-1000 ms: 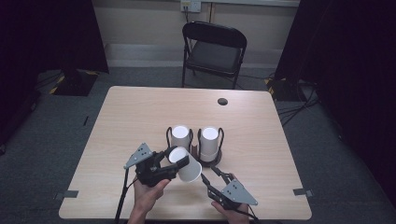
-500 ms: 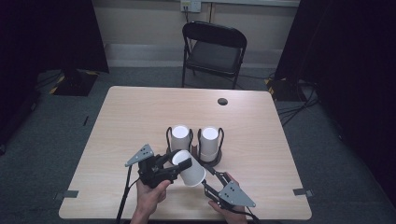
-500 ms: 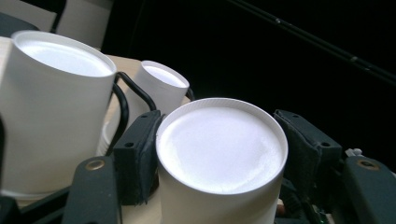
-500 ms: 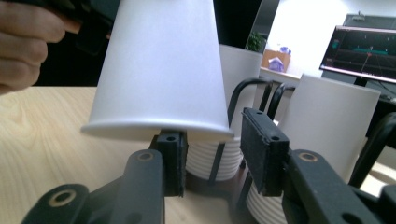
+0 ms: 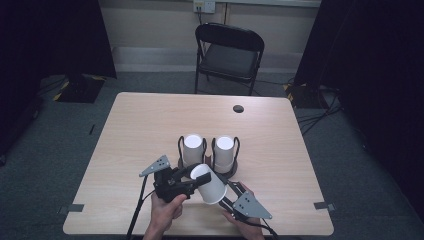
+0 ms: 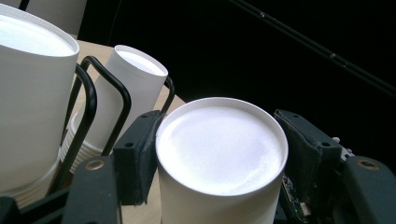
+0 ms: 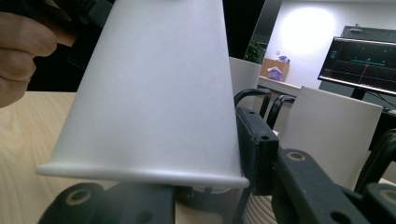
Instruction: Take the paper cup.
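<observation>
High view: a single white paper cup is held off the bench, tilted, closed base up-left, rim down-right. It sits just in front of the black wire rack, which carries two stacks of inverted cups. Left gripper is on the base end, right gripper comes in from below at the rim end. Both hands are at the near edge. My read: the cup has been pulled off a stack or is being handed between grippers, so it is kept clear of the rack.

Left gripper view: the cup base sits square between the left fingers. Pads are closed against both sides of the wall, with no gap that I can see. That's a firm hold near the narrow end, likely so the rim end is free for the other gripper. Rack loops and both stacks are just behind-left and apart from the held cup.

Right gripper view: the cup wall is seen close up, rim at the bottom. One right finger is beside the rim on the right, and the other is hidden under the cup. Can't tell if they pinch the cup, hold only the rim, or just bracket it. The person's left hand is at upper left.

Judgement: left carries the load; right's contact is unconfirmed.
</observation>
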